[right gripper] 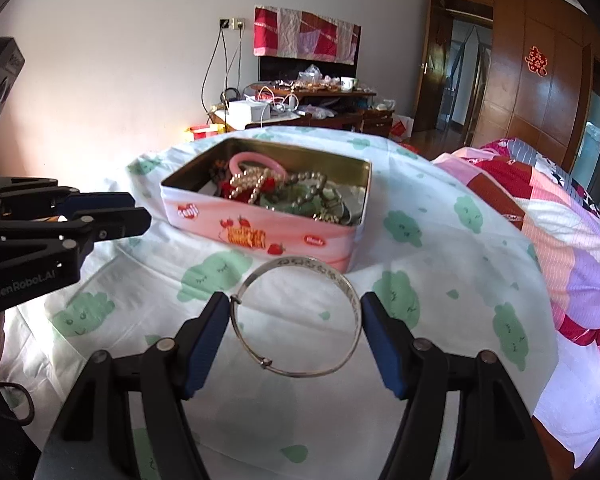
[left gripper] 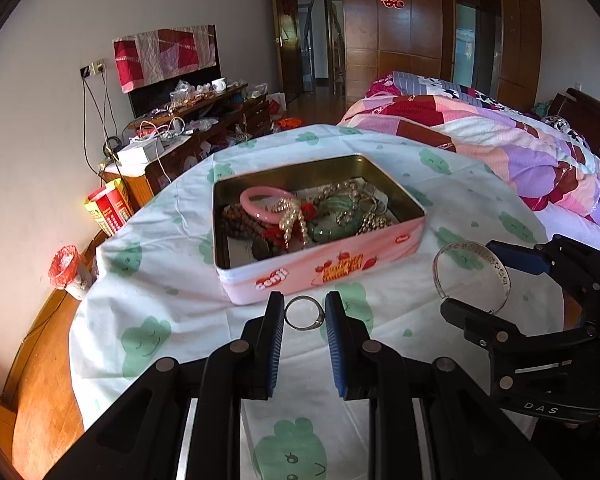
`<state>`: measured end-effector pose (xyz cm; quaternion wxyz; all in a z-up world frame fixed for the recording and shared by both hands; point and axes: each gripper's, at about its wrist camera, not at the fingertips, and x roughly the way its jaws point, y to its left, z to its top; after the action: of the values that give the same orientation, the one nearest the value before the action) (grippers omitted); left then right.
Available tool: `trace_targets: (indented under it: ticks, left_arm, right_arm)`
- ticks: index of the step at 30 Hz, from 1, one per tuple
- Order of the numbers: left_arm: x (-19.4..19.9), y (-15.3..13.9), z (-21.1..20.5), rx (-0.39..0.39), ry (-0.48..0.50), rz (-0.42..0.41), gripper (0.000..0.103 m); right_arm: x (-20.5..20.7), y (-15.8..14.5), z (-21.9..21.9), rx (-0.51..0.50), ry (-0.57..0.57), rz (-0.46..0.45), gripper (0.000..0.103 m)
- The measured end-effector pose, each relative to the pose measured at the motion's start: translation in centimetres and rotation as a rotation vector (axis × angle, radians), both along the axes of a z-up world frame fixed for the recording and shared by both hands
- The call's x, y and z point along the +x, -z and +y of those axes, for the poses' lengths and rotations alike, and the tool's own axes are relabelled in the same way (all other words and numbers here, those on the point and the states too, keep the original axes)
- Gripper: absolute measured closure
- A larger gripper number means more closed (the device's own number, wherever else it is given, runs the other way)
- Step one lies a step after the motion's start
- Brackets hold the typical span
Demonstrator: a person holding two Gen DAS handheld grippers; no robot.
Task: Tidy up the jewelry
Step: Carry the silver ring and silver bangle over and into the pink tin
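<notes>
Left gripper (left gripper: 305, 312) clamped on ring (left gripper: 303, 313), right gripper (right gripper: 294, 320) clamped on bangle (right gripper: 300, 316); both held above the cloth, tin (left gripper: 320, 268) just ahead at frame centre, left nearer.

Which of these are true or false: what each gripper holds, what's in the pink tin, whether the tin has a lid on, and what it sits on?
1. The left gripper holds a small silver ring. True.
2. The right gripper holds a pink bangle. False: it holds a large silver bangle; the pink bangle lies in the tin.
3. The pink rectangular metal tin is closed with a lid. False: it is open, with beads and bracelets inside.
4. The tin sits on a white cloth with green prints. True.
5. Both held pieces are already inside the tin. False: both are in front of it.
</notes>
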<state>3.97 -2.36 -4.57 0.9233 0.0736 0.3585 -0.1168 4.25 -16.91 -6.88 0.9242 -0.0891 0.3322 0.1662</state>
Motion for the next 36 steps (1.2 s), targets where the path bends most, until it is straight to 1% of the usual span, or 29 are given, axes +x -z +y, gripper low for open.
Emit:
trace_targets:
  ticks: [16, 36]
  left_arm:
    - [1.1, -3.5, -0.5, 0.001, 0.000, -0.070, 0.082]
    - [1.7, -4.7, -0.3, -0.028, -0.022, -0.110, 0.082]
  right_arm:
    - [0.1, -2.4, -0.8, 0.029, 0.009, -0.068, 0.034]
    - [0.5, -4.7, -1.5, 0.069, 0.016, -0.158, 0.034]
